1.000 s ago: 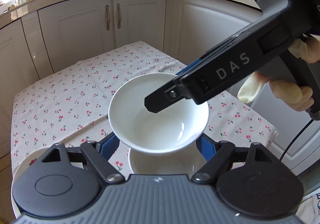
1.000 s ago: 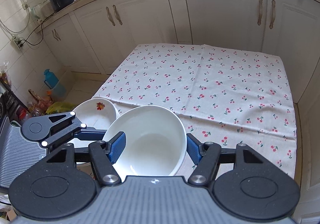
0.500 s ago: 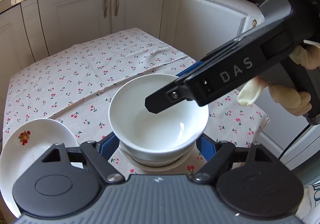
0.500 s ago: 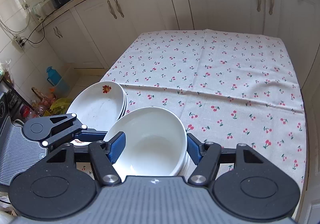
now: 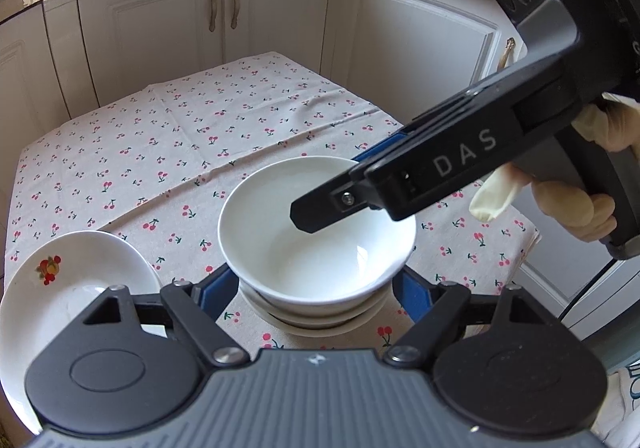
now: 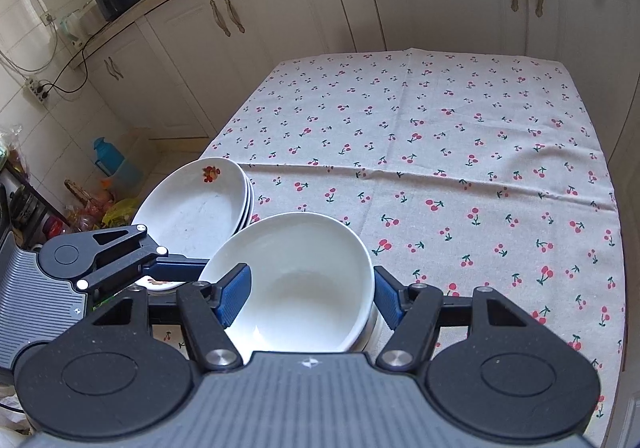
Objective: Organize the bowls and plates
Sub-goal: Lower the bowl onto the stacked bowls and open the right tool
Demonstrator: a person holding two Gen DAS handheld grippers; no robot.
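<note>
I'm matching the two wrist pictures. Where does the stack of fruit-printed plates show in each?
Left wrist: plates at lower left, partly behind the gripper body.
Right wrist: plates left of centre, behind the left gripper's finger.
Shared landmark: the top white bowl, just right of them.

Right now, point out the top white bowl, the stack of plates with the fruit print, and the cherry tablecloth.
top white bowl (image 5: 320,260): left wrist view, inner floor.
stack of plates (image 6: 192,211): right wrist view, top plate's well.
cherry tablecloth (image 6: 460,151): right wrist view, bare middle.
</note>
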